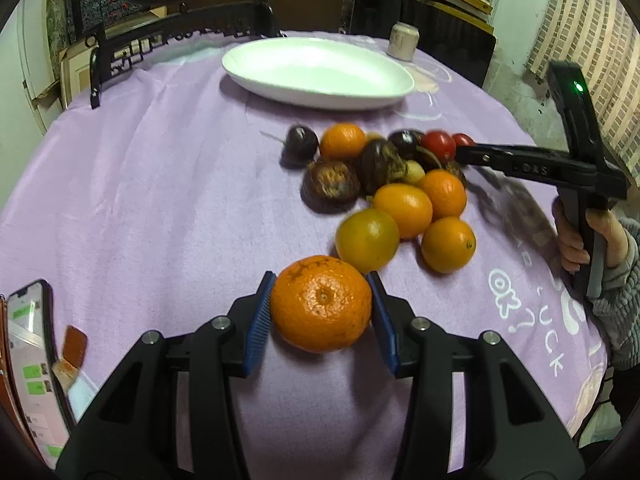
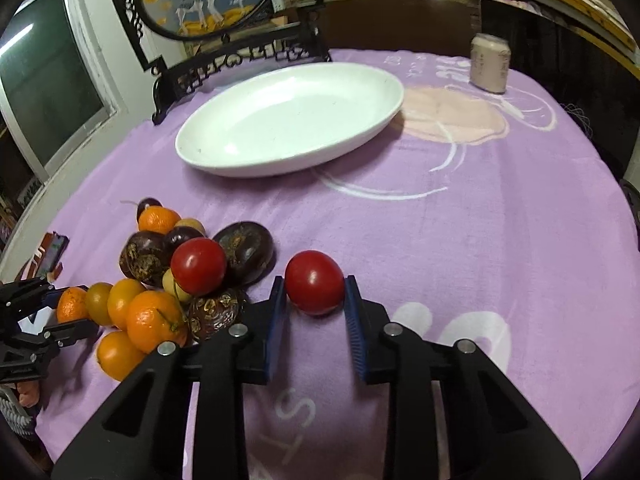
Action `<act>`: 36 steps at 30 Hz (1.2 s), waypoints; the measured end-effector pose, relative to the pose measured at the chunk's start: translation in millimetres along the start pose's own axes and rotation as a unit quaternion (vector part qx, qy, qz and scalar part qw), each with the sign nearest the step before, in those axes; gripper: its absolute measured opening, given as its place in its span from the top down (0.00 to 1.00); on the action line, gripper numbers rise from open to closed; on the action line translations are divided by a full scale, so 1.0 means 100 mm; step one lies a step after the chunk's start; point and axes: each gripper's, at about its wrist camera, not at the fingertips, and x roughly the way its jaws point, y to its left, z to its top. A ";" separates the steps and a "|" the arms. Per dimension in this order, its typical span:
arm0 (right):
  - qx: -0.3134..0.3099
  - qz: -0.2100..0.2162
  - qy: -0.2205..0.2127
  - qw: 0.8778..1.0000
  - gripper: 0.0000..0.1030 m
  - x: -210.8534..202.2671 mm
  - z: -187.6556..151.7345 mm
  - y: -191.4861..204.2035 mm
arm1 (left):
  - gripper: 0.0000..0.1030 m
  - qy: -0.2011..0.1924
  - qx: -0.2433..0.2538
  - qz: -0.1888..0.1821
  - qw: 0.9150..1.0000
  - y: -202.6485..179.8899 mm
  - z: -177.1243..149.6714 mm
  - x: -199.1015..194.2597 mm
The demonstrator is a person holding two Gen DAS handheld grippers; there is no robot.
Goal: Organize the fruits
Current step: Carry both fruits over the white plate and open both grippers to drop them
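My left gripper (image 1: 322,280) is shut on a large orange tangerine (image 1: 322,304), its blue pads pressed against both sides. My right gripper (image 2: 315,280) is shut on a red tomato (image 2: 314,282), beside the fruit pile. The pile (image 1: 384,184) holds several oranges, dark passion fruits and another red tomato (image 2: 199,266) on the purple cloth. A white oval plate (image 1: 318,70) sits beyond the pile, with nothing in it; it also shows in the right wrist view (image 2: 292,118). The right gripper shows in the left wrist view (image 1: 464,152) at the pile's right edge.
A pale can (image 2: 490,64) stands at the far right of the table. A black framed ornament (image 2: 208,8) stands behind the plate. A phone (image 1: 32,364) lies at the left table edge. The purple cloth (image 2: 480,220) covers the round table.
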 end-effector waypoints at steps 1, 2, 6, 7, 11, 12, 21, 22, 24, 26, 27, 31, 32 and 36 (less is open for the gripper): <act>0.004 0.000 -0.007 1.000 0.72 -0.05 0.01 -0.01 | 0.55 -0.008 -0.004 0.002 1.000 0.02 0.06 -0.03; 0.009 -0.001 -0.017 1.000 0.72 -0.11 0.03 -0.02 | 0.55 -0.013 -0.007 0.005 1.000 0.04 0.12 -0.05; 0.025 -0.002 -0.041 0.999 0.72 -0.25 0.26 -0.02 | 0.55 -0.035 -0.013 0.014 0.999 0.09 0.60 -0.08; 0.028 0.003 -0.046 0.999 0.71 -0.26 0.37 -0.02 | 0.55 -0.041 -0.011 0.023 0.999 0.08 0.78 -0.05; 0.037 0.020 -0.063 0.997 0.71 -0.15 0.80 0.07 | 0.55 -0.049 -0.022 0.023 0.998 0.07 1.38 0.26; 0.042 0.024 -0.064 0.997 0.71 -0.06 0.89 0.10 | 0.55 -0.044 -0.027 0.020 0.998 0.08 1.46 0.34; 0.041 0.003 -0.037 0.998 0.67 0.46 1.05 0.09 | 0.51 -0.013 -0.059 0.001 0.998 0.23 1.75 1.00; 0.039 0.011 -0.039 0.998 0.61 0.46 1.05 0.08 | 0.48 -0.019 -0.052 -0.001 0.998 0.22 1.76 0.99; 0.034 0.007 -0.051 0.998 0.58 0.42 1.06 0.08 | 0.42 -0.030 -0.042 0.005 0.999 0.20 1.74 0.94; 0.032 0.004 -0.054 0.998 0.58 0.41 1.06 0.07 | 0.42 -0.038 -0.039 0.006 0.999 0.19 1.74 0.90; 0.035 0.008 -0.051 0.998 0.58 0.42 1.05 0.05 | 0.42 -0.039 -0.041 0.004 0.998 0.20 1.74 0.88; 0.050 0.016 -0.040 0.998 0.58 0.39 0.96 0.00 | 0.42 -0.041 -0.053 0.003 0.998 0.27 1.68 0.79; 0.052 0.015 -0.040 0.998 0.58 0.36 0.93 0.00 | 0.42 -0.040 -0.056 0.003 0.998 0.29 1.66 0.77; 0.065 0.023 -0.048 0.996 0.58 0.18 0.83 0.01 | 0.42 -0.046 -0.058 0.007 0.997 0.32 1.53 0.61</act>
